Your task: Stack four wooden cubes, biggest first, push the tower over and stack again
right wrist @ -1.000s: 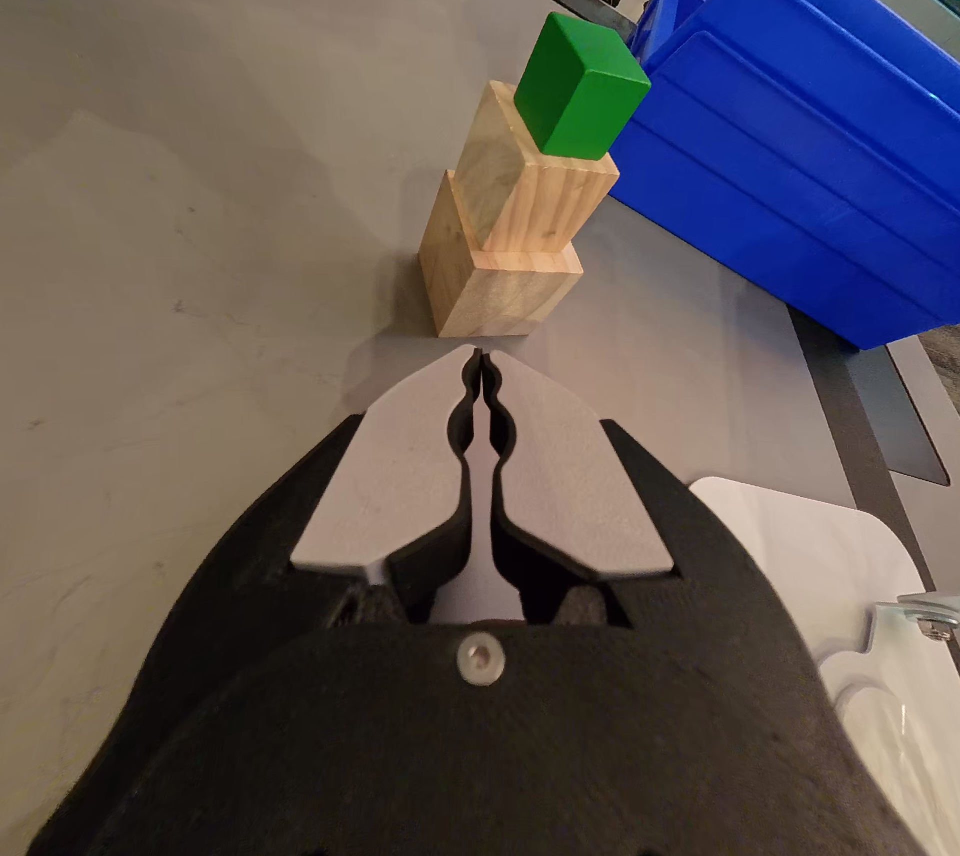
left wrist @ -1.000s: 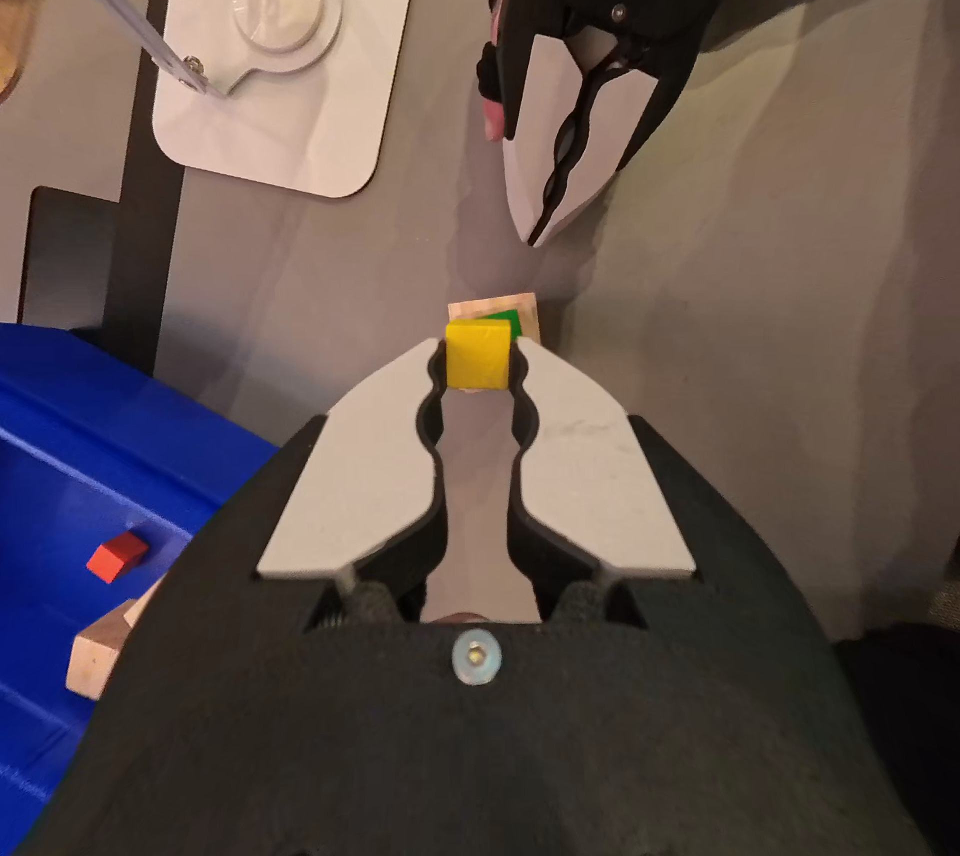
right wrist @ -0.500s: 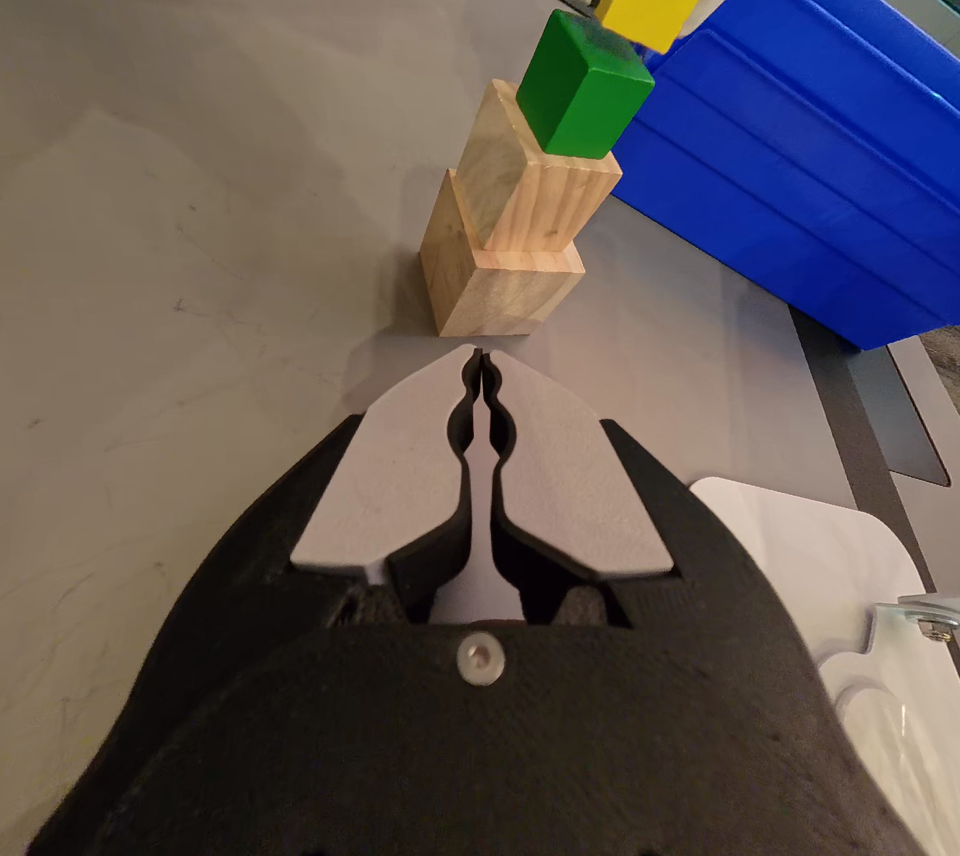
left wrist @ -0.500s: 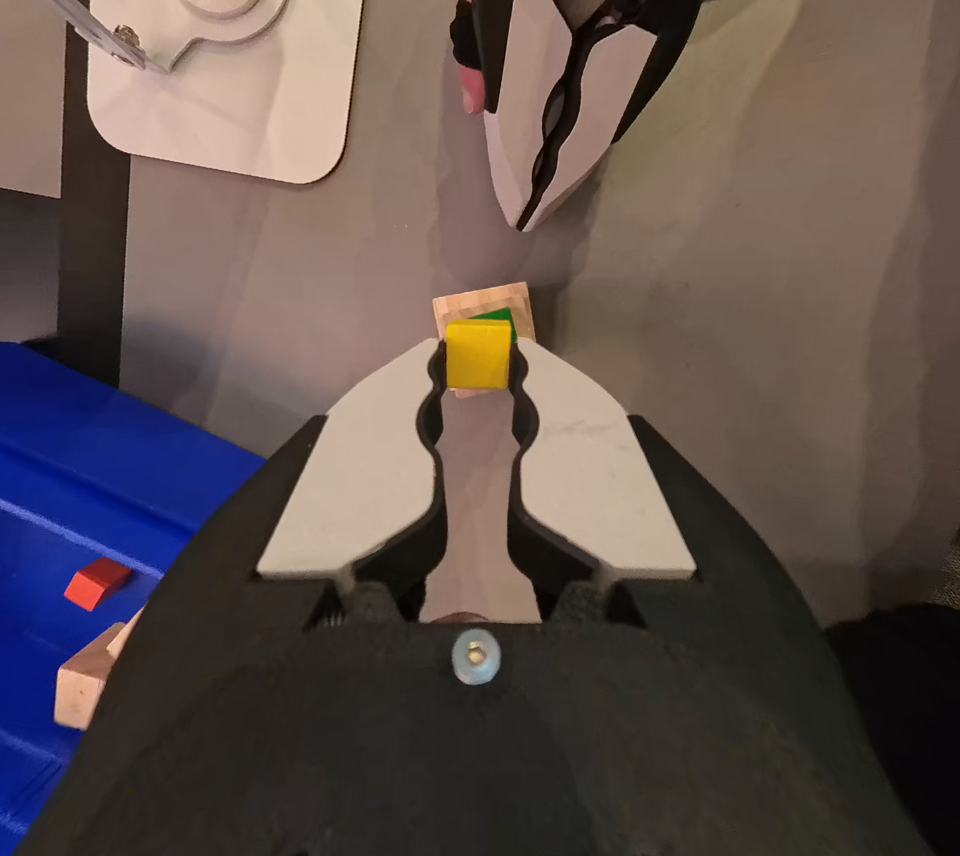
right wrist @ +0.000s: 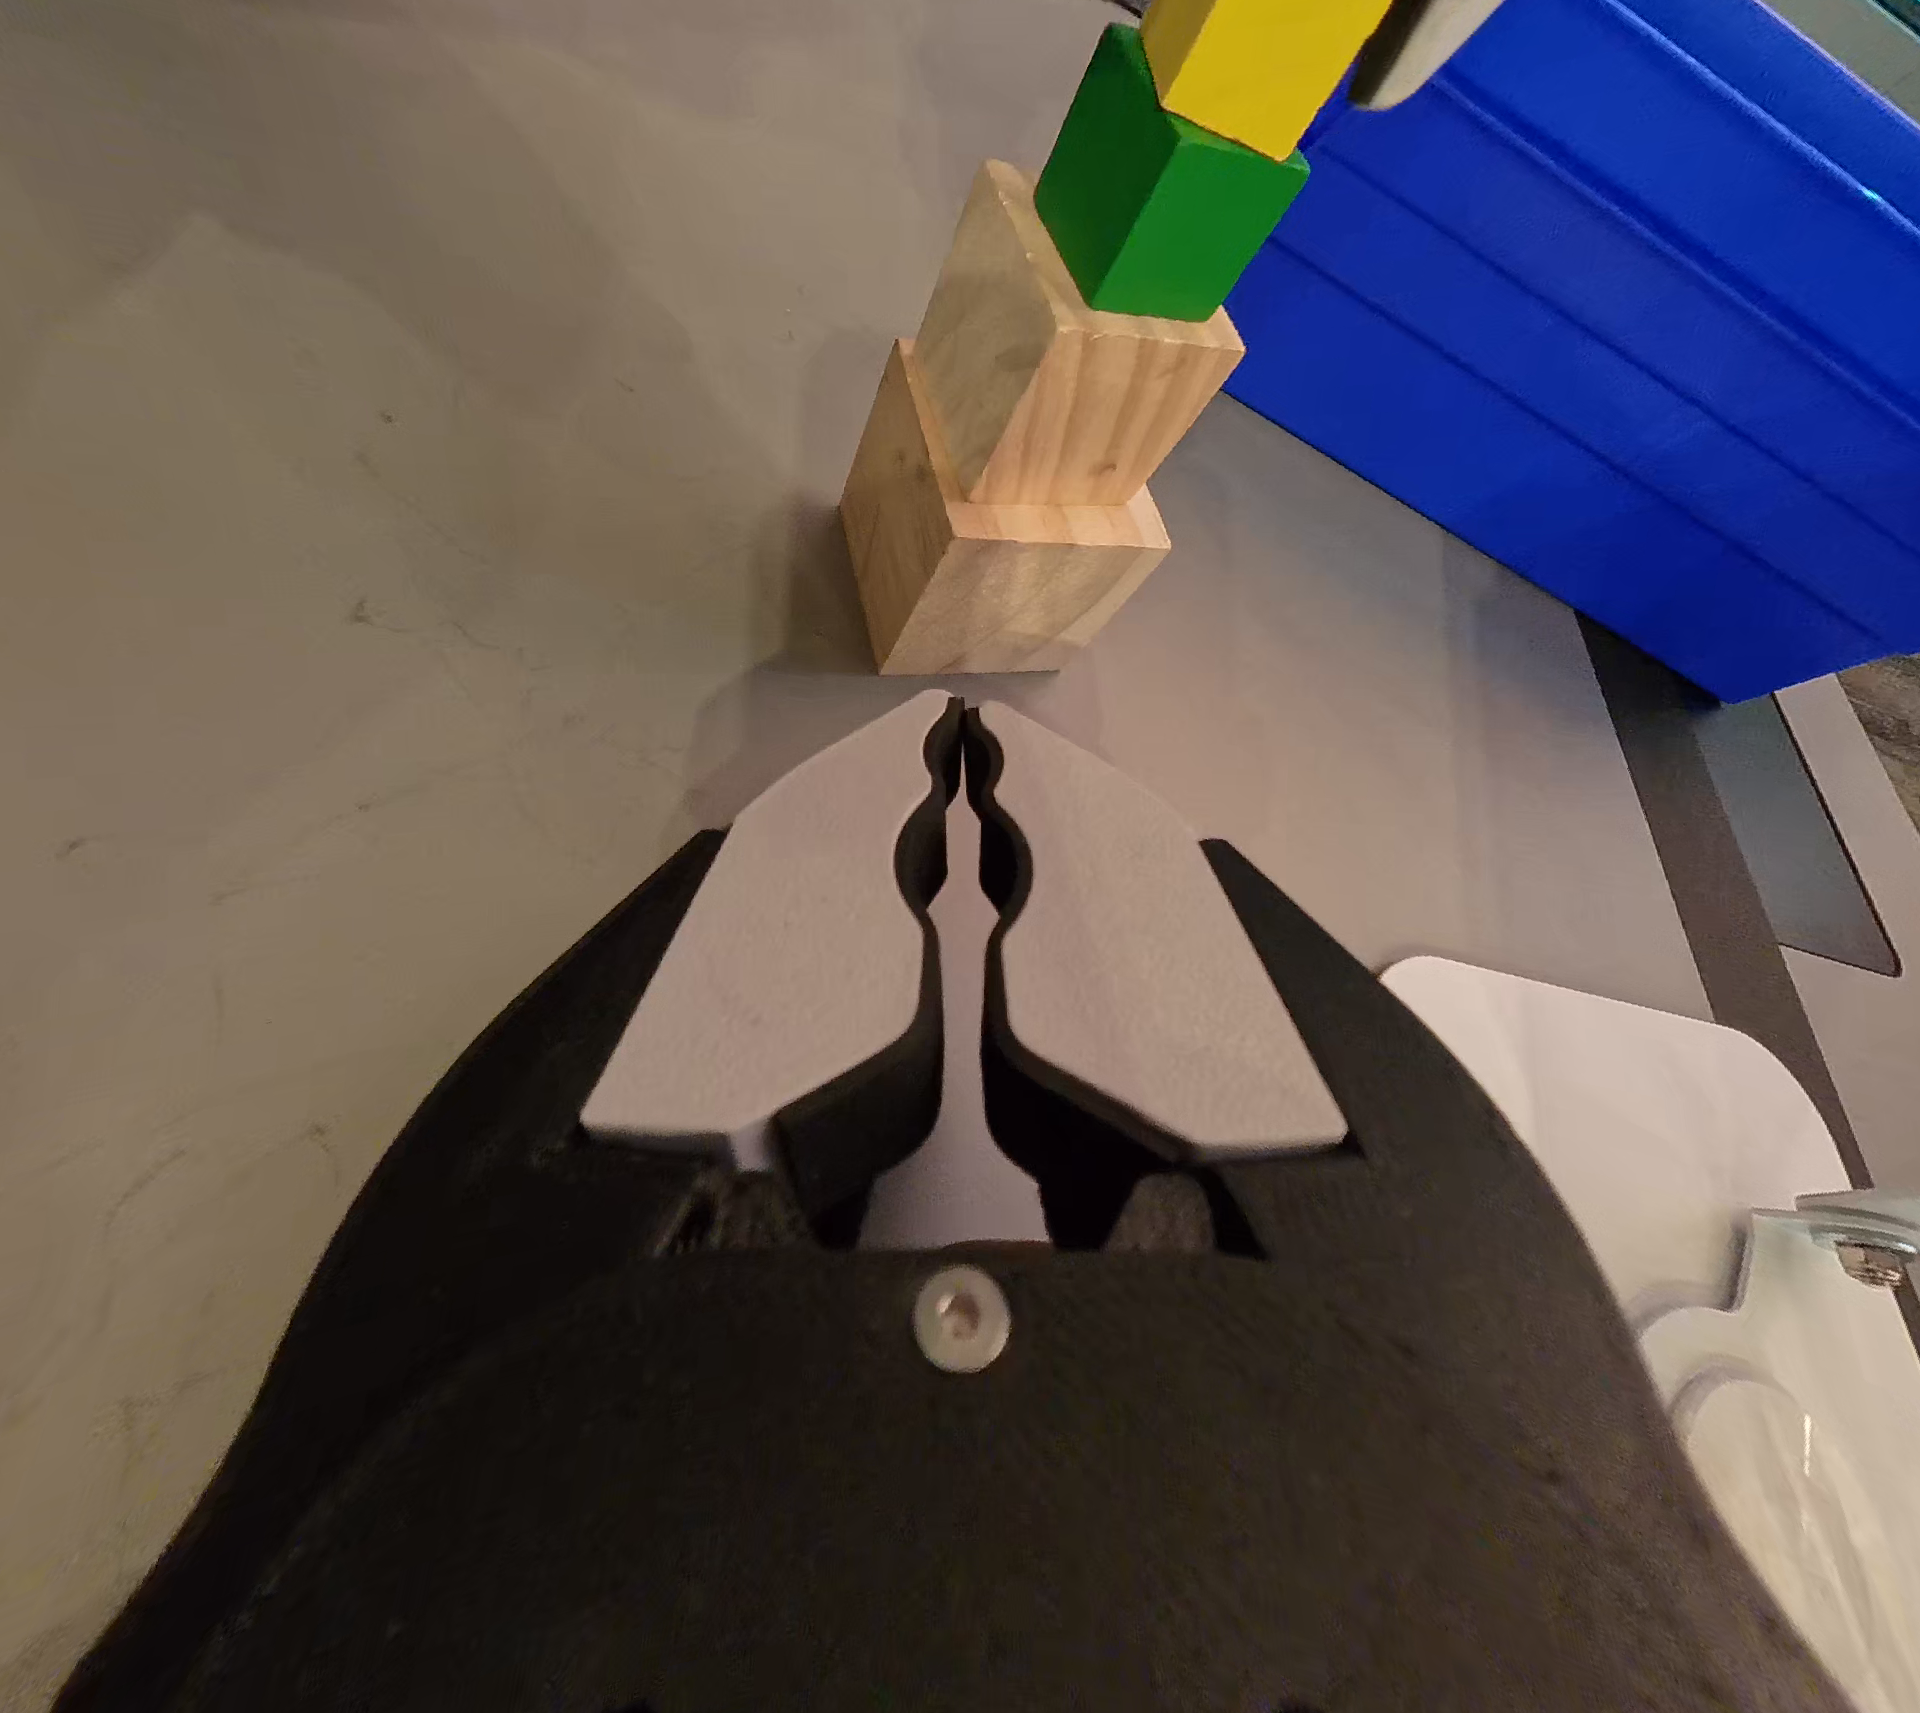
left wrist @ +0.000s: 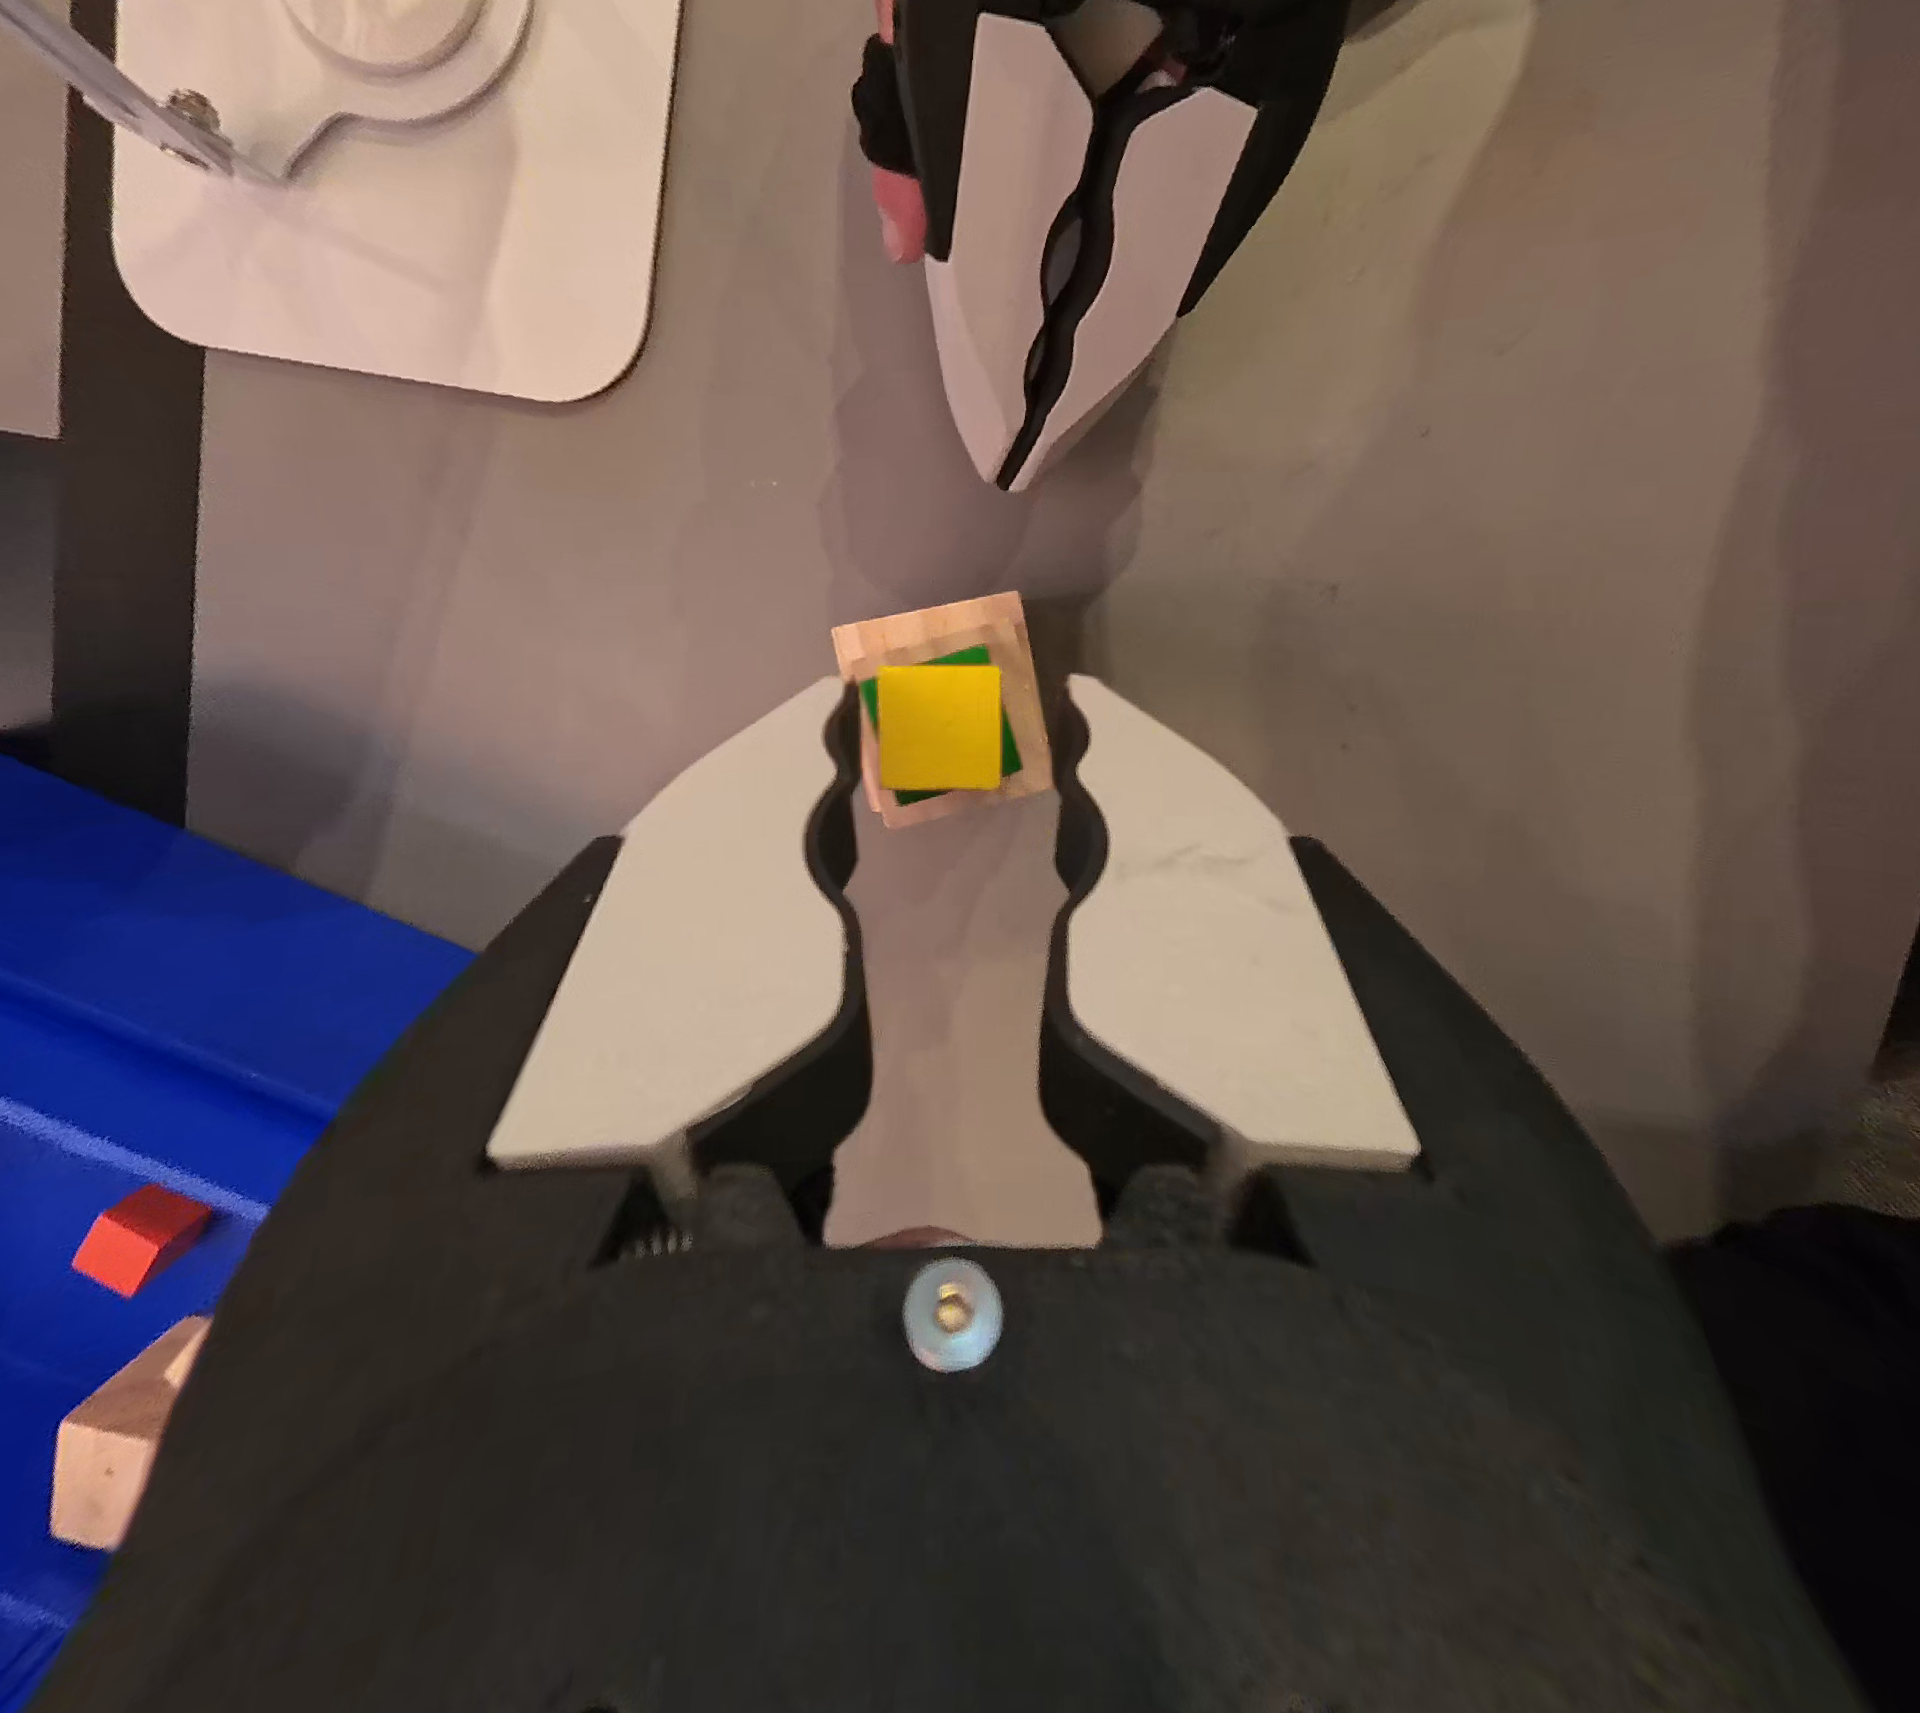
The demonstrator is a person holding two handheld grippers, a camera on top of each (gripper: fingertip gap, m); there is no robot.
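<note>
A tower stands on the grey table: a large plain wooden cube (right wrist: 997, 593) at the bottom, a smaller plain wooden cube (right wrist: 1081, 406) on it, a green cube (right wrist: 1164, 209), and a yellow cube (right wrist: 1262, 1) on top. In the left wrist view I look straight down on the yellow cube (left wrist: 940, 726), with green and wood edges showing around it. My left gripper (left wrist: 956, 707) is open above the tower, its fingers apart on either side of the yellow cube. My right gripper (right wrist: 958, 705) is shut and empty, low on the table just in front of the tower; it also shows in the left wrist view (left wrist: 1013, 474).
A blue bin (right wrist: 1621, 333) stands right behind the tower; in the left wrist view it (left wrist: 156, 988) holds a red block (left wrist: 140, 1239) and a plain wooden block (left wrist: 114, 1445). A white board with a clear fitting (left wrist: 384, 84) lies near the table's dark strip.
My left gripper has lowered the yellow cube onto the green cube and opened, letting it go. The right gripper has stayed still and shut.
</note>
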